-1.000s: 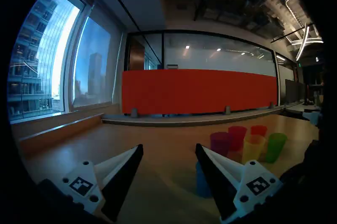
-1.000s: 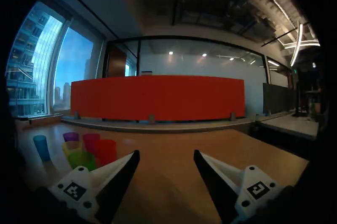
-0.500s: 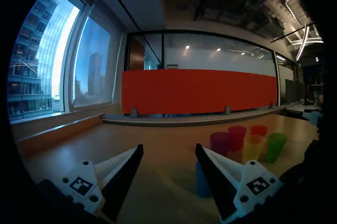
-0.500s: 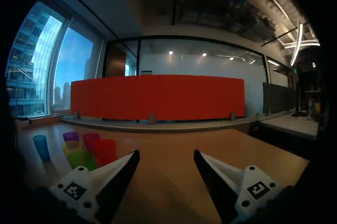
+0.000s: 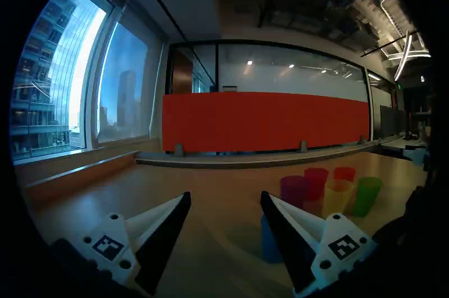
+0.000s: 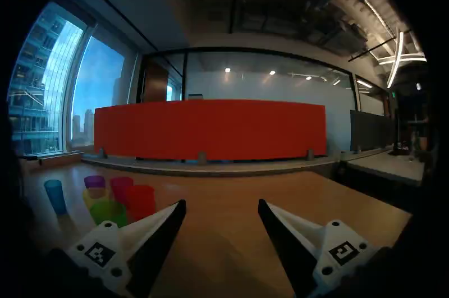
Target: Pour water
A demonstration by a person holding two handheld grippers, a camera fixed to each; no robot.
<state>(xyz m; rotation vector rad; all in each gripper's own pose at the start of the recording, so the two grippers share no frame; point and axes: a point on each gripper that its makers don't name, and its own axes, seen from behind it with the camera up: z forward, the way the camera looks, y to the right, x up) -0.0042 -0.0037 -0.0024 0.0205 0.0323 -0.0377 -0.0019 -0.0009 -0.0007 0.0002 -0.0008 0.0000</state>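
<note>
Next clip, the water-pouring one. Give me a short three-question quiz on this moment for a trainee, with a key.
1. True or false: the left tongs are shut on the blue cup.
2. In the right gripper view, which cup stands apart from the cluster? A) green B) blue C) red
3. Fill in: ___ coloured cups stand on the wooden table, left of the right tongs.
Key: 1 false, they are open and empty; 2 B; 3 six.
</note>
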